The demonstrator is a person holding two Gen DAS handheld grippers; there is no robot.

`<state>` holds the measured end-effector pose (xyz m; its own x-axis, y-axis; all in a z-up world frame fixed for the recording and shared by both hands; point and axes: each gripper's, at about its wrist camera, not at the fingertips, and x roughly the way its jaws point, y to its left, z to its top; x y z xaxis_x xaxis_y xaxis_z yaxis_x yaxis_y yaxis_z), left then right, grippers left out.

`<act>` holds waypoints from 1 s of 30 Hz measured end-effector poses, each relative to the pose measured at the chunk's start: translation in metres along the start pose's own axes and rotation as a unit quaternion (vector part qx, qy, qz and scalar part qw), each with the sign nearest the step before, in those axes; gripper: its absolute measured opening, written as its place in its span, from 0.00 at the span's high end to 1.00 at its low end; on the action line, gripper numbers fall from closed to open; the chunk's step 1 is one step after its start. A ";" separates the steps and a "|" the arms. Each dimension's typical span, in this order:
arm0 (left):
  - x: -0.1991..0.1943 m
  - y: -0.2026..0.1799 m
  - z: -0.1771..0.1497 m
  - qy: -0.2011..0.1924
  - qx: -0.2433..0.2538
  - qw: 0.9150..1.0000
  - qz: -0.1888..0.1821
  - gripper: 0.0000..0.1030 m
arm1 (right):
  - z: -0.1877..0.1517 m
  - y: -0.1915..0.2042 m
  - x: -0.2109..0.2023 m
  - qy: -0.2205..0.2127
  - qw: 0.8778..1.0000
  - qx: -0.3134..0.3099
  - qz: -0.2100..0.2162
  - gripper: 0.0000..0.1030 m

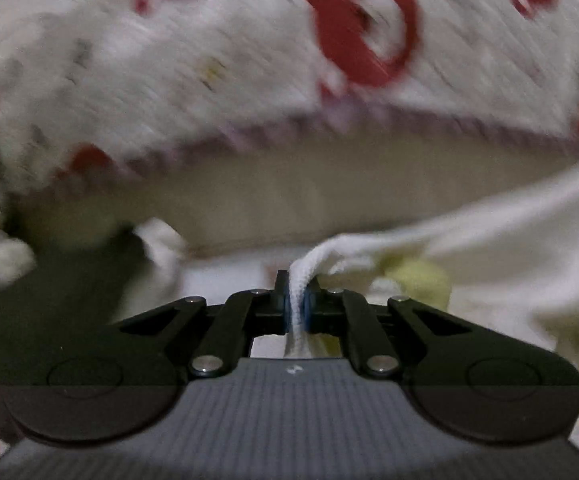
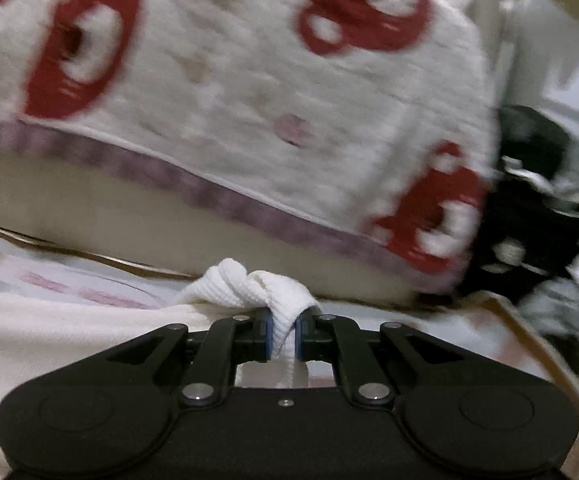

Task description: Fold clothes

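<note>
Both grippers — left gripper (image 1: 297, 304) and right gripper (image 2: 282, 338) — pinch the white ribbed garment (image 2: 245, 284), its cloth stretching sideways between them, under the red-printed blanket (image 2: 249, 80).

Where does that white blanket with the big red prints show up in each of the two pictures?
Left wrist view: the red-printed blanket fills the upper half, blurred, above the left gripper.
Right wrist view: it again spans the top, sloping down to the right, above the right gripper.
Shared landmark: its purple hem.
</note>
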<state>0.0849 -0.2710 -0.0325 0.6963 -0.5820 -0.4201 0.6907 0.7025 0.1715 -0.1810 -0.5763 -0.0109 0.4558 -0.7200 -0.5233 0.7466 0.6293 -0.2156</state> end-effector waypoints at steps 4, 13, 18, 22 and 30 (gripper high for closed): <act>-0.001 0.034 0.021 -0.062 -0.034 0.996 0.050 0.96 | 0.019 0.043 0.005 -0.017 0.996 -0.031 0.079 0.90; 0.020 0.105 -0.035 -0.030 -0.108 0.985 0.128 0.96 | 0.080 0.114 0.019 -0.047 0.982 -0.069 0.169 0.89; -0.001 0.175 -0.056 -0.010 -0.319 0.936 0.147 0.91 | 0.073 0.122 0.033 -0.048 0.983 -0.032 0.174 0.69; 0.030 0.183 -0.076 0.096 -0.315 0.937 0.115 0.91 | 0.065 0.126 0.044 -0.049 0.982 0.003 0.181 0.20; 0.023 0.156 -0.066 0.079 -0.256 0.963 0.033 0.90 | -0.032 0.103 0.061 0.060 0.977 0.072 0.190 0.21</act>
<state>0.1959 -0.1478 -0.0741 0.6697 -0.4879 -0.5599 0.4312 0.8693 -0.2417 -0.0917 -0.5464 -0.0911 0.6598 -0.3976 -0.6376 0.5994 0.7903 0.1274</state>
